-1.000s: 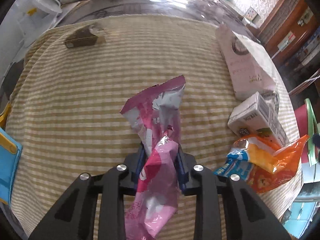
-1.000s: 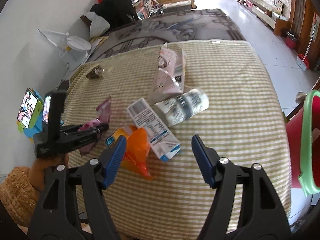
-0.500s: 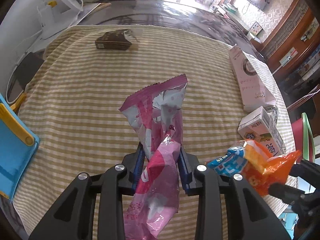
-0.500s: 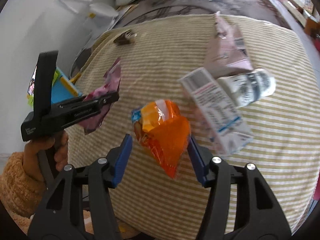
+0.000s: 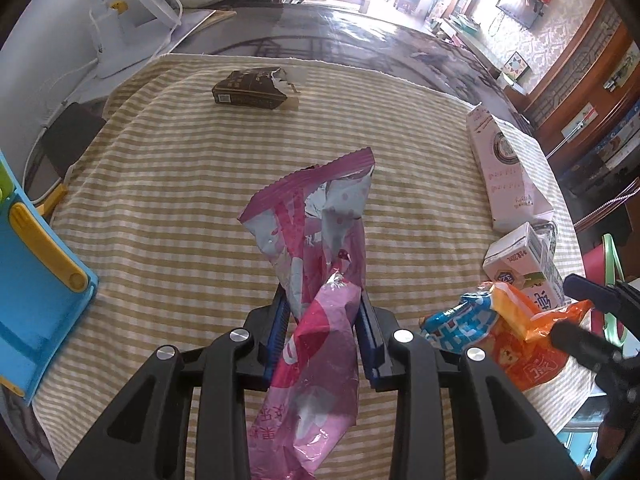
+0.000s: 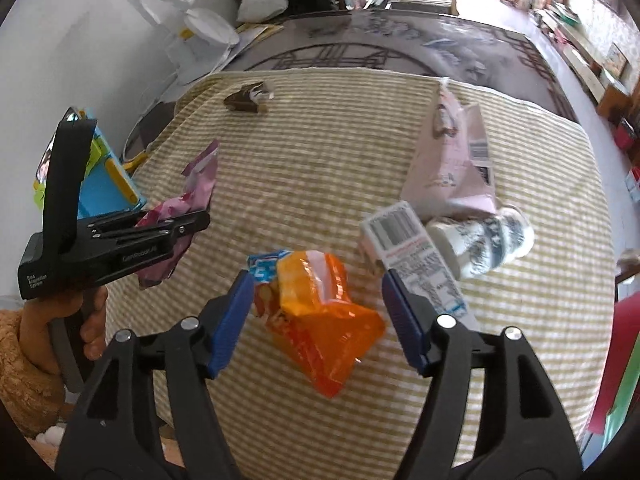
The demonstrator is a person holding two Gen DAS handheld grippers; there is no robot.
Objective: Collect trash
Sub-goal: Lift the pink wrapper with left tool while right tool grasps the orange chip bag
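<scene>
My left gripper [image 5: 322,320] is shut on a pink snack wrapper [image 5: 316,248] and holds it above the striped tablecloth [image 5: 180,184]; the wrapper also shows in the right wrist view [image 6: 198,184]. My right gripper [image 6: 320,300] is open, its blue pads on either side of an orange snack bag [image 6: 320,316] lying on the cloth, not pressing it. The orange bag also shows in the left wrist view [image 5: 508,332]. A white drink carton [image 6: 416,252], a pink carton [image 6: 456,160], a crushed bottle [image 6: 484,240] and a brown packet [image 5: 250,90] lie on the cloth.
A blue and yellow phone stand [image 5: 28,280] sits at the table's left edge. A white fan [image 5: 132,12] stands behind the table. A red bin with a green rim [image 6: 624,360] stands off the table's right side.
My right gripper moved left and down over the orange bag, which now sits between its open fingers. My left gripper kept its hold on the pink wrapper and drew back a little.
</scene>
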